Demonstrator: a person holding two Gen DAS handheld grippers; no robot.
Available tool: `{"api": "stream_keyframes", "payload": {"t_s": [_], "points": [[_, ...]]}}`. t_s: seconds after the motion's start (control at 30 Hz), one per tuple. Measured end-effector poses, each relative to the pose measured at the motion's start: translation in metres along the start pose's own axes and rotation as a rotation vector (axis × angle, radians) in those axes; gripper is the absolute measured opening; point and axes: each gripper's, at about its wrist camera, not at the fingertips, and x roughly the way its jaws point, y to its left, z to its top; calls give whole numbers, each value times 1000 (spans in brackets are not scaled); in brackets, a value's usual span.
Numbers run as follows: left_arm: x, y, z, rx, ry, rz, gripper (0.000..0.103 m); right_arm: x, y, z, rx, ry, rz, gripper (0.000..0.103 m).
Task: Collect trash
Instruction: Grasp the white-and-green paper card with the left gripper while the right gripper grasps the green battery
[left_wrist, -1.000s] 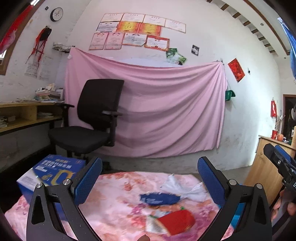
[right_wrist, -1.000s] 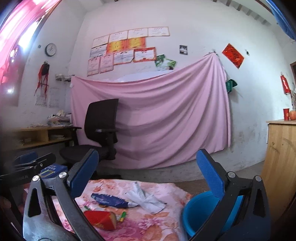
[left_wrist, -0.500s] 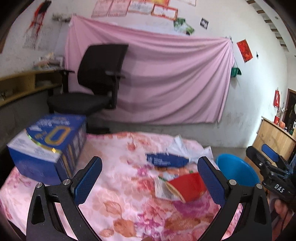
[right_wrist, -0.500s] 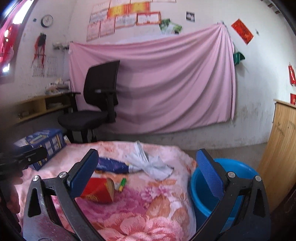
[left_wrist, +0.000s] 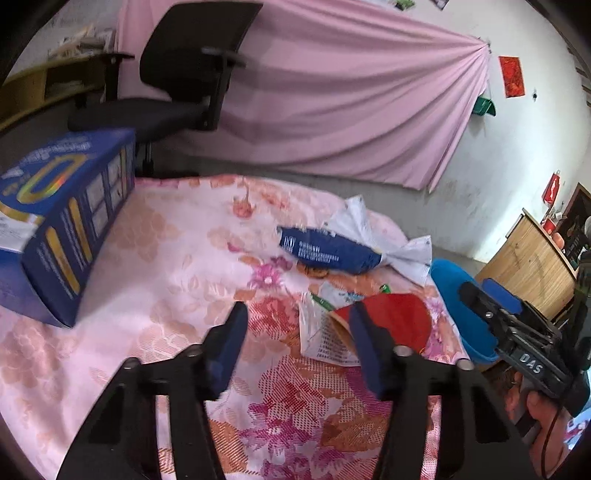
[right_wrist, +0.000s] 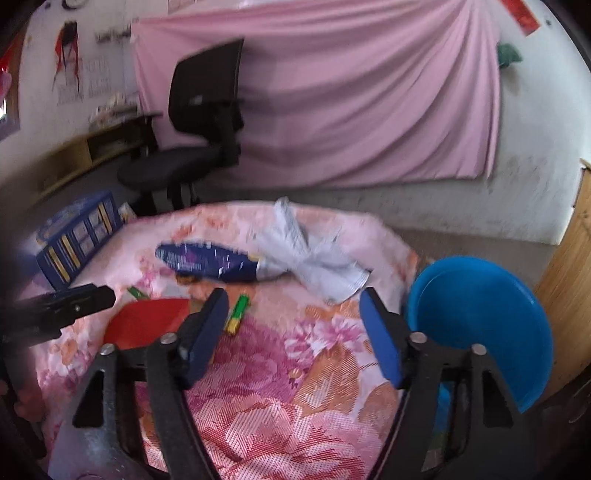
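Trash lies on a floral cloth (left_wrist: 155, 258): a red paper cup (left_wrist: 391, 317) on its side over a printed leaflet (left_wrist: 321, 336), a dark blue wrapper (left_wrist: 328, 251), crumpled white paper (left_wrist: 369, 229) and a small green-yellow piece (right_wrist: 238, 312). My left gripper (left_wrist: 295, 332) is open just short of the cup, its right finger beside the cup's mouth. My right gripper (right_wrist: 291, 321) is open above the cloth, with the red cup (right_wrist: 147, 321) to its left and the blue wrapper (right_wrist: 207, 262) beyond. A blue bin (right_wrist: 480, 314) sits off the cloth's right edge.
A blue cardboard box (left_wrist: 62, 210) stands on the cloth's left side. A black office chair (left_wrist: 184, 74) and a pink curtain (left_wrist: 351, 92) are behind. A wooden cabinet (left_wrist: 528, 266) stands at the right. A hand (left_wrist: 539, 413) holds the right gripper's body (left_wrist: 517, 332).
Both grippers have tipped down and come closer to the cloth and trash. The jaws of both have narrowed, with nothing between them.
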Motion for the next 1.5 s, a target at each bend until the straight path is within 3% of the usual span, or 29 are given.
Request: {"api": "stream_keyframes", "payload": {"t_s": [0.17, 0.27, 0.4, 0.57, 0.67, 0.8, 0.87, 1.17, 1.5], "points": [[17, 1, 0, -5, 100, -16, 28, 27, 7, 2, -44, 116, 41, 84], [23, 3, 0, -10, 131, -38, 28, 40, 12, 3, -72, 173, 72, 82], [26, 4, 0, -5, 155, -62, 23, 54, 20, 3, -104, 235, 116, 77], [25, 4, -1, -5, 161, -66, 18, 70, 23, 0, -112, 311, 158, 61], [24, 4, -1, -13, 153, -68, 14, 73, 22, 0, -96, 326, 175, 61], [22, 2, -1, -1, 142, -79, 9, 73, 22, 1, -100, 329, 190, 51], [18, -1, -2, 14, 133, -88, 8, 71, 26, 0, -122, 327, 197, 39], [-1, -7, -7, 26, 69, -81, 3, 53, 30, 0, -150, 246, 139, 38], [-39, -10, -6, 54, -111, -1, 0, 15, 16, 2, -90, 63, 83, 38]]}}
